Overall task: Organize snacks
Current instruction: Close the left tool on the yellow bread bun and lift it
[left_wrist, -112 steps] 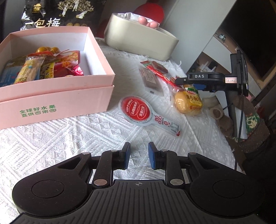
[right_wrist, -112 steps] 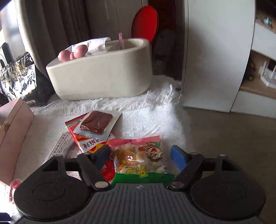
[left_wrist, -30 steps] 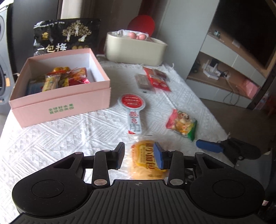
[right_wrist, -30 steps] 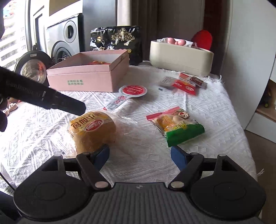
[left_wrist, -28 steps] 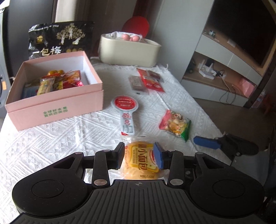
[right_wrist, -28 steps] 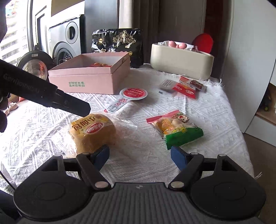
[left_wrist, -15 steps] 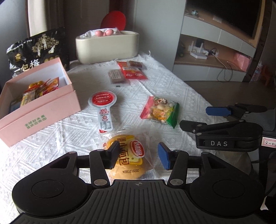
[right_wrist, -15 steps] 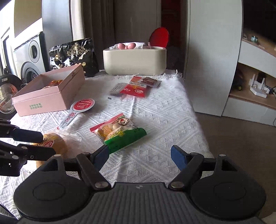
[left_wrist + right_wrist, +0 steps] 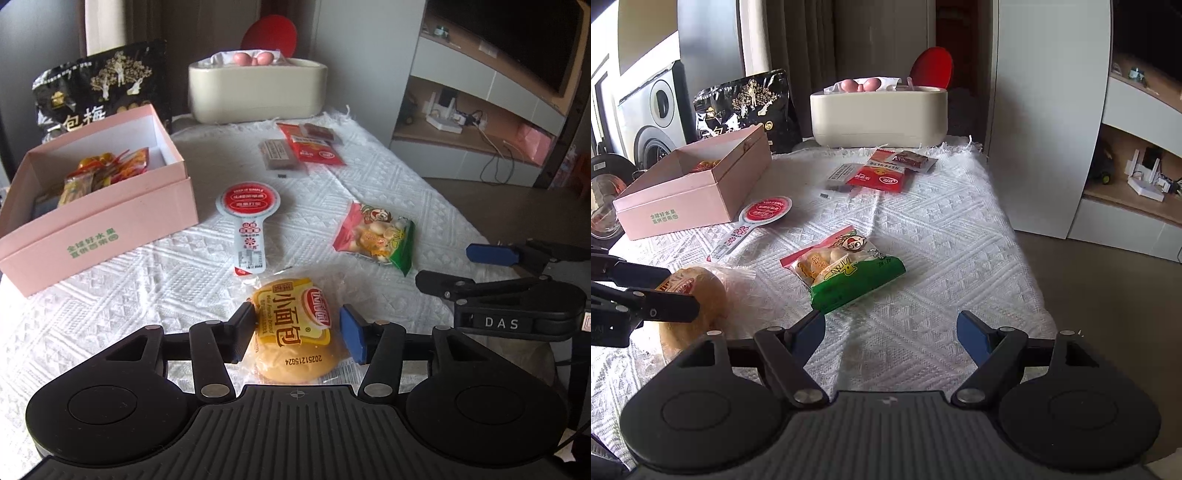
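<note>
A bread bun in a yellow packet (image 9: 291, 332) lies on the white cloth (image 9: 369, 177) between the jaws of my left gripper (image 9: 297, 332). The jaws stand apart, with a gap showing at the blue pad on the right, so nothing is gripped. The right wrist view shows the same bun (image 9: 709, 291) at the left, behind the left gripper (image 9: 683, 291). My right gripper (image 9: 892, 332) is open and empty, with a red and green snack bag (image 9: 846, 273) just ahead of its left finger. The open pink box (image 9: 96, 229) of snacks stands at the left.
A red spoon-shaped packet (image 9: 247, 206) lies beside the box. Red and brown packets (image 9: 314, 147) lie further back. A cream tub (image 9: 258, 92) and a black bag (image 9: 99, 88) stand at the far edge. The table's right edge (image 9: 1027, 258) drops to the floor.
The left jaws have widened off the bun, which now rests on the cloth. The right gripper has swung so the green bag sits ahead of it instead of the bun.
</note>
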Demonstrator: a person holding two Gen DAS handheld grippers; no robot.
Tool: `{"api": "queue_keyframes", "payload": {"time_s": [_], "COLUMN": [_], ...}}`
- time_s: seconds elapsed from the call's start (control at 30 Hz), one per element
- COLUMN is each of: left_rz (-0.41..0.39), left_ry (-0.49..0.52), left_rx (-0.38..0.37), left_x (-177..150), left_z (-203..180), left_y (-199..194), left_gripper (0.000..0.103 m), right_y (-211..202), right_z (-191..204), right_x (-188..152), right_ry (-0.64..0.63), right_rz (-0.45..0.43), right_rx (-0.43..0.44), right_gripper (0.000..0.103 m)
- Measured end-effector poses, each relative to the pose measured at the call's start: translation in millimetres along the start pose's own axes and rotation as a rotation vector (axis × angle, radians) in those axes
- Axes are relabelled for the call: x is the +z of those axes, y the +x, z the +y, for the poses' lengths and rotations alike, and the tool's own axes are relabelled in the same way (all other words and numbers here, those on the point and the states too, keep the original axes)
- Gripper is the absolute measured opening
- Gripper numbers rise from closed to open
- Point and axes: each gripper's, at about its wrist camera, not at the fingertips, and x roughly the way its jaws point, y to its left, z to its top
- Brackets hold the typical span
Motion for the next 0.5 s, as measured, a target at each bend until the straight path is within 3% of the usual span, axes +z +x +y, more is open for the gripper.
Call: {"api": "queue_keyframes", "payload": {"time_s": [0.17,0.33,0.47,0.5], "left_rz": [-0.028,-0.011,-0.058,-0.076], "left_ry": [-0.009,-0.059,-0.105,-0.105], "left_rx": [-0.024,-0.081,-0.114,-0.109], "left_x": [-2,-8,-9,-9], "left_z": [3,18,35,39], "left_y": [3,13,-8,-17], "left_gripper": [0.057,0.068,0.055,0.047], "right_y": [-3,-5,-5,-3], "right_z": [4,14,28,32], "right_x": [2,12,29,35], "right_ry": [-0.016,-0.039,-0.075,-0.08], "right_rz": [0.002,-0.002,-0.011,-0.012], "right_rx": [-0.012,-0.017,0.004,0.02], "right_gripper": [0.079,0.079,0.079,0.079]}}
